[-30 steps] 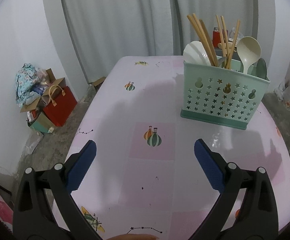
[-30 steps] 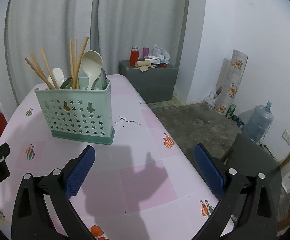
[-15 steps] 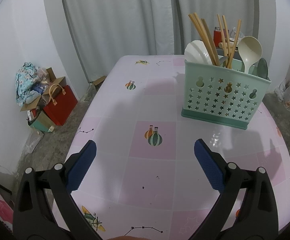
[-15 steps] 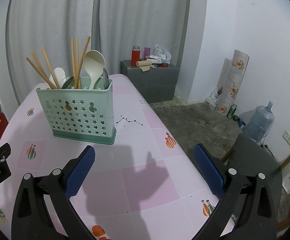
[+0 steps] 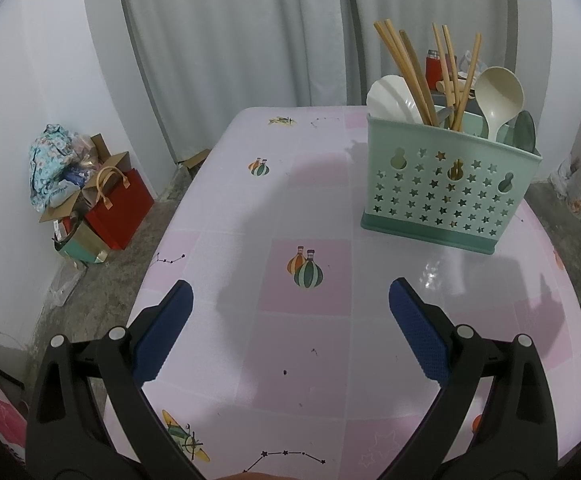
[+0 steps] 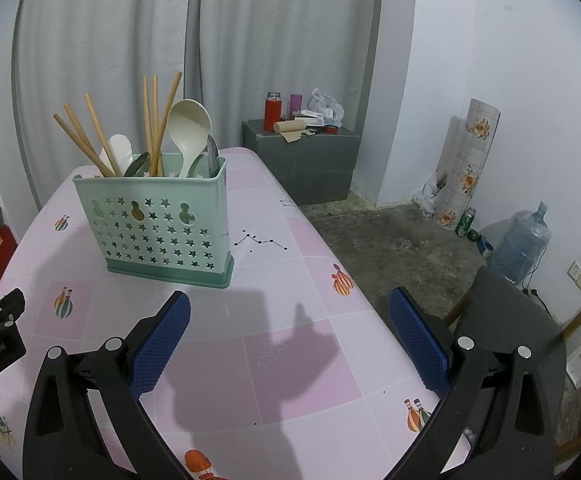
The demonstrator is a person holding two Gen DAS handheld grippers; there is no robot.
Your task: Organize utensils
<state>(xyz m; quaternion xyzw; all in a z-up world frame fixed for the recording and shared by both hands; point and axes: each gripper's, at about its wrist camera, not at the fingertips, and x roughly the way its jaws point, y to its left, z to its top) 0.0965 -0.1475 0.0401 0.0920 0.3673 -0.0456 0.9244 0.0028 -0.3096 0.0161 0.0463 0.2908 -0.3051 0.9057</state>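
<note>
Both the left gripper (image 5: 290,300) and right gripper (image 6: 290,300) hang spread wide and empty over the table (image 5: 226,216). The green holder (image 5: 446,188) stands upright, holding chopsticks (image 5: 406,68), a ladle (image 5: 498,92) and perhaps spoons.

Showing two matching handheld grippers, black-framed and blue-padded.

Wearing matte black plastic arms with slotted cutouts on the left gripper (image 5: 290,300) and the right gripper (image 6: 289,304) alike; carrying textured blue pads (image 5: 162,336) on the inner fingertip faces; displaying round silver screws (image 6: 466,343) at the finger pivots; bearing pale "GenRobot.AI" lettering on a black body at the right view's left edge.
</note>
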